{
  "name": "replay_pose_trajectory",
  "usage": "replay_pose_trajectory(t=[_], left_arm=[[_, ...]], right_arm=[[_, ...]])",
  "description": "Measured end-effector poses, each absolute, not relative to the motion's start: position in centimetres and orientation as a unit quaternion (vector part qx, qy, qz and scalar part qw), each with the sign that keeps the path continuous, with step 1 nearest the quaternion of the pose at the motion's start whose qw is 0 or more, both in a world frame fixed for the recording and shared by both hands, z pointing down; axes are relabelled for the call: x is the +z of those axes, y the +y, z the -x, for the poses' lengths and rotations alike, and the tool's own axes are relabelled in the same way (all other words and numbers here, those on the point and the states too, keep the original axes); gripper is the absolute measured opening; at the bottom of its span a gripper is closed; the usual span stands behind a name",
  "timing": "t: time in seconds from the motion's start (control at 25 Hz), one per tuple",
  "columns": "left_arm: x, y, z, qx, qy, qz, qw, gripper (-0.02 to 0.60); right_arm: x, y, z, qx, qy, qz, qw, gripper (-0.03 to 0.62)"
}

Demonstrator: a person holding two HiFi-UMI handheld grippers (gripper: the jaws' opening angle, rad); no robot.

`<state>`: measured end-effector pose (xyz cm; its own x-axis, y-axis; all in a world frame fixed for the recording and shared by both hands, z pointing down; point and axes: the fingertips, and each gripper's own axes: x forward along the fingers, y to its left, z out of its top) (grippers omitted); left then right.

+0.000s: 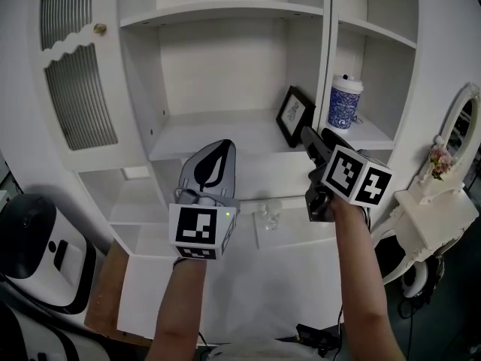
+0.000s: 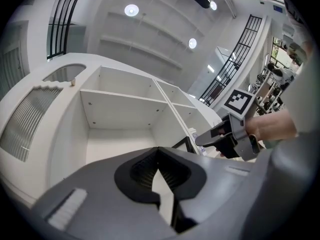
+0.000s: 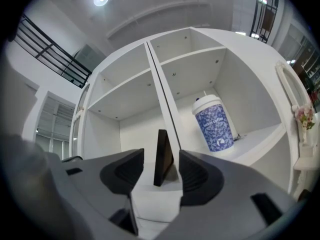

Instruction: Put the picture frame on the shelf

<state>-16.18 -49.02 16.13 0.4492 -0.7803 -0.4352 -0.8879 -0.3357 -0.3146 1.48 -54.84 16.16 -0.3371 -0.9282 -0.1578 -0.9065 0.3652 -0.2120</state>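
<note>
While my left claw (image 1: 224,144) hovers nearest, jaws together on nothing, my right claw (image 1: 308,135) is up to the right with jaws apart and pads touching nothing. Just past its tips the picture frame (image 1: 294,115) stands on the shelf (image 1: 218,138) at the right end, tilted back against the divider. Farther right, in the next compartment, there's a blue patterned cup (image 1: 345,101).

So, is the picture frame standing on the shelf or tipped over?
Standing: the picture frame rests on its bottom edge on the shelf beside the divider, clear of the open right claw.
</note>
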Motion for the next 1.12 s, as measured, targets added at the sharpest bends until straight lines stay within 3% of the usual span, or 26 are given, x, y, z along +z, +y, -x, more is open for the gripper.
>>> replay_pose_trajectory(t=[0.44, 0.56, 0.68, 0.92, 1.12], left_arm=[[18.1, -50.1, 16.9, 0.114, 0.539, 0.812, 0.192, 0.006], [19.1, -49.9, 16.9, 0.11, 0.537, 0.816, 0.185, 0.006], [19.8, -49.4, 17.1, 0.123, 0.531, 0.821, 0.168, 0.006], [20.5, -48.0, 16.8, 0.126, 0.528, 0.822, 0.17, 0.006], [20.9, -46.3, 16.5, 0.116, 0.525, 0.82, 0.196, 0.006]], right_arm=[[17.6, -51.7, -1.3, 0.007, 0.832, 0.543, 0.117, 0.192], [18.2, -50.3, -1.3, 0.021, 0.833, 0.539, 0.123, 0.159], [19.4, -48.8, -1.3, 0.049, 0.823, 0.554, 0.111, 0.055], [21.7, -46.5, -0.7, 0.102, 0.811, 0.572, 0.065, 0.018], [22.5, -44.3, -0.9, 0.101, 0.815, 0.565, 0.078, 0.011]])
